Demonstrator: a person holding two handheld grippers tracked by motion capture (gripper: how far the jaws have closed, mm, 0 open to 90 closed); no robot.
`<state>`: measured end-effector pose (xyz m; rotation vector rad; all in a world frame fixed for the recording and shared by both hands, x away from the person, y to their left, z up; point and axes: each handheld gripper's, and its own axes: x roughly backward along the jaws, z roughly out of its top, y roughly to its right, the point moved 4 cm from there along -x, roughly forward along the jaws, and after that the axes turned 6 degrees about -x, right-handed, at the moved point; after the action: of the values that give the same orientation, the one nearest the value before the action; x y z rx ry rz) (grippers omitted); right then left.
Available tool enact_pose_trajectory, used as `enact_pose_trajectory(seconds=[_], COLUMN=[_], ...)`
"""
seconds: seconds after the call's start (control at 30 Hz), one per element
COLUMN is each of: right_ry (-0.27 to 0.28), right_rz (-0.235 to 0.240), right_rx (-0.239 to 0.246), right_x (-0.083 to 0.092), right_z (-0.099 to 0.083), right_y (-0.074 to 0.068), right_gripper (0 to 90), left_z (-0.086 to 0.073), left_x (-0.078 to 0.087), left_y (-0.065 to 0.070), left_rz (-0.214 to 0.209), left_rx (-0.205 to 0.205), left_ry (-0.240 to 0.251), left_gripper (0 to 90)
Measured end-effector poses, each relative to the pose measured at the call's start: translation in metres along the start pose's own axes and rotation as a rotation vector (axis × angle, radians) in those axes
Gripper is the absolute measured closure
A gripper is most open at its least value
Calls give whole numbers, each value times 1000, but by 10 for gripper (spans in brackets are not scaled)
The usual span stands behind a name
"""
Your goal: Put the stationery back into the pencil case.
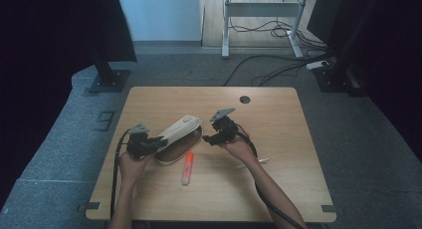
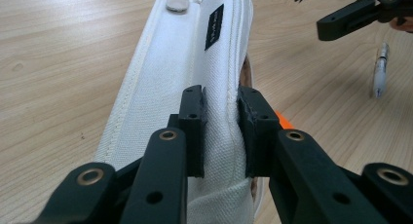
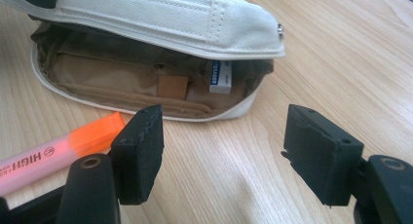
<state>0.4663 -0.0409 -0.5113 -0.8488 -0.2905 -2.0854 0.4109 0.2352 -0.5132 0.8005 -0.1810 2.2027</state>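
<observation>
On the table (image 1: pixel 278 179), left tongs (image 2: pixel 221 131) clamp the white pencil case's (image 2: pixel 170 87) flap; right tongs (image 3: pixel 221 151) hang apart beside the orange highlighter (image 3: pixel 58 153).

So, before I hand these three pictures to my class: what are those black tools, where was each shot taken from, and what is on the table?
A person sits at a wooden table holding a hand-held two-jaw gripper in each hand. One picture looks down from above; the other two come from small cameras riding on each gripper, looking along its jaws. The left gripper is shut on the flap of a white pencil case, holding it open. The right gripper is open with nothing between its jaws, near the case's mouth. Inside the case sits an eraser. On the table lie an orange highlighter and a pen.
</observation>
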Motion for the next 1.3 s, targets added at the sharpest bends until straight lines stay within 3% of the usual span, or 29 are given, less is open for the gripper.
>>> enact_pose_trajectory(seconds=[0.77,1.3], right_ry=[7,18], right_rz=[-15,-31], right_rx=[-7,-45], right_x=[38,62], right_z=[-26,-57], right_y=[12,23], right_gripper=[312,340], left_z=[0,0], left_x=[0,0], left_y=[0,0], left_rz=[-3,1], left_rx=[5,3], left_ry=[3,7], left_gripper=[738,737])
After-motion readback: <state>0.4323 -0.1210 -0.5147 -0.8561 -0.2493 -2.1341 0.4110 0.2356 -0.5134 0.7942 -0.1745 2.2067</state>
